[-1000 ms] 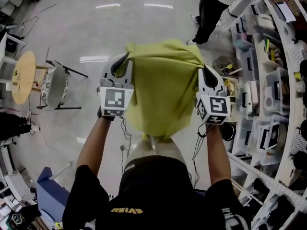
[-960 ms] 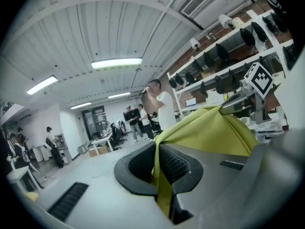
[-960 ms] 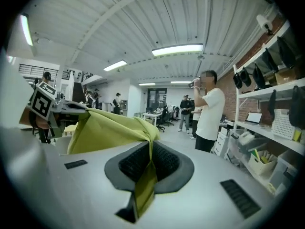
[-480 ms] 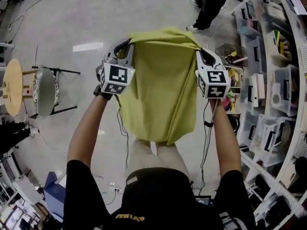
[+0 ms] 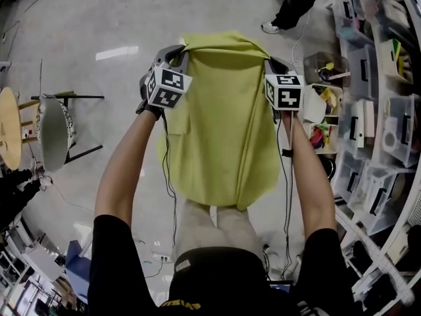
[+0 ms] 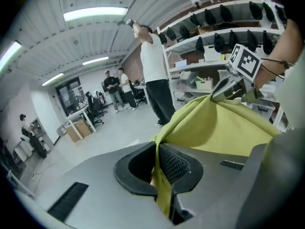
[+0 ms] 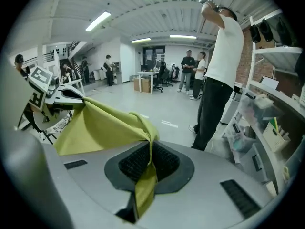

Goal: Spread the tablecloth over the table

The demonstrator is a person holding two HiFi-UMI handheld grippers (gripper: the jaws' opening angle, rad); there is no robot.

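Note:
A yellow-green tablecloth [image 5: 227,110] hangs in front of me, stretched between my two grippers over the floor. My left gripper [image 5: 179,52] is shut on its top left corner, and the cloth [image 6: 162,180] runs pinched between the black pads. My right gripper [image 5: 271,63] is shut on the top right corner, with the cloth [image 7: 145,175] clamped between its pads. The lower edge of the cloth drapes down against my legs. In the left gripper view the right gripper's marker cube [image 6: 246,61] shows across the cloth. No table under the cloth shows.
Shelves [image 5: 378,110] with bins and boxes line the right side. A chair [image 5: 52,130] and a round wooden table [image 5: 8,137] stand at the left. A person [image 5: 296,5] stands ahead near the shelves. Cables hang along my arms.
Both grippers have swung forward and down with the cloth held between them. The cloth now hangs longer and flatter in front of me.

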